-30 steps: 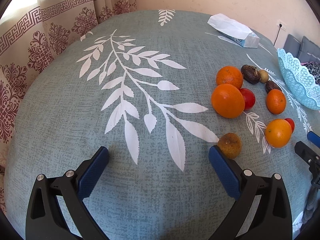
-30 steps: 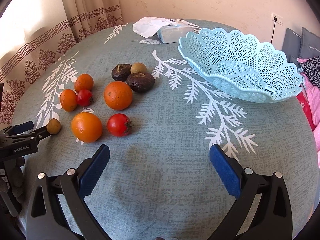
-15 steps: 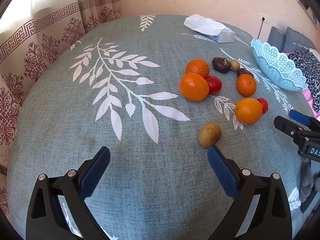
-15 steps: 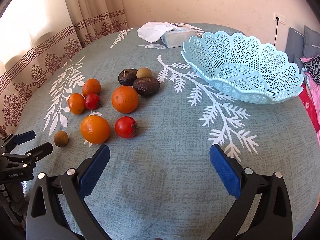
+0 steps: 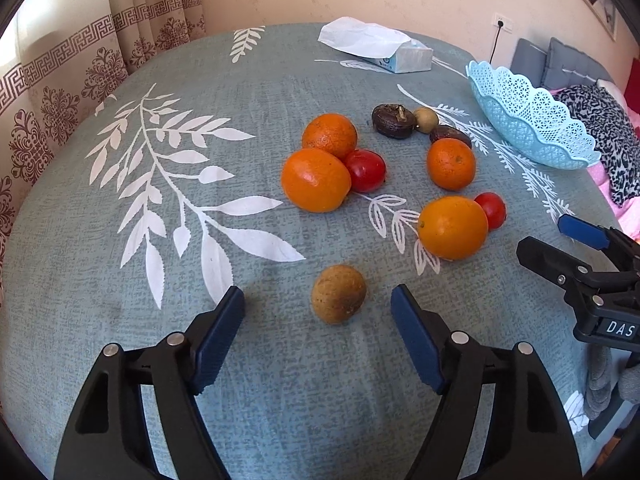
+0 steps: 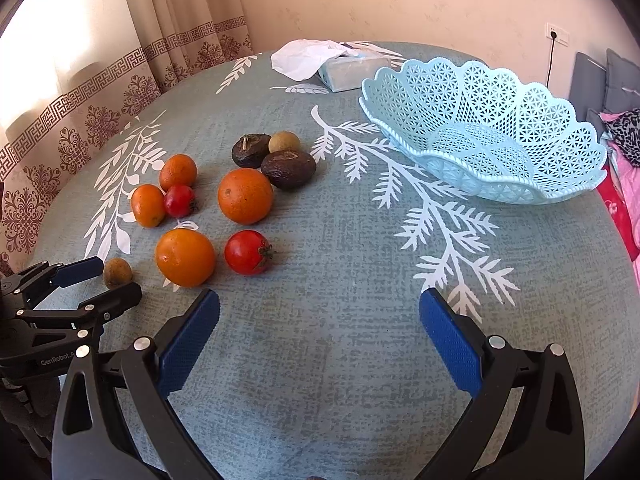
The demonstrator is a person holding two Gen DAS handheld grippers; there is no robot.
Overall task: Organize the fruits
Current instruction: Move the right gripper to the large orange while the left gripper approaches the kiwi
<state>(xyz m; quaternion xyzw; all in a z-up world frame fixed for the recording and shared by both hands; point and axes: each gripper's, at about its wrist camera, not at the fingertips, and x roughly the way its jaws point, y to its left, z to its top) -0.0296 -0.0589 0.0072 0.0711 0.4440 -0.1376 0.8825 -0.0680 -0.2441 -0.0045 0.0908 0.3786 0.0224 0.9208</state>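
Brown little fruit lying on the tablecloth between the closing, not-yet-touching pads of the left gripper, likely to roll toward the orange if nudged off-centre; right gripper wide open, empty, basket well apart.

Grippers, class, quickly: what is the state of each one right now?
Left gripper: open, jaws have just been closing around the small brown fruit, pads not touching it.
Right gripper: open, holding nothing.
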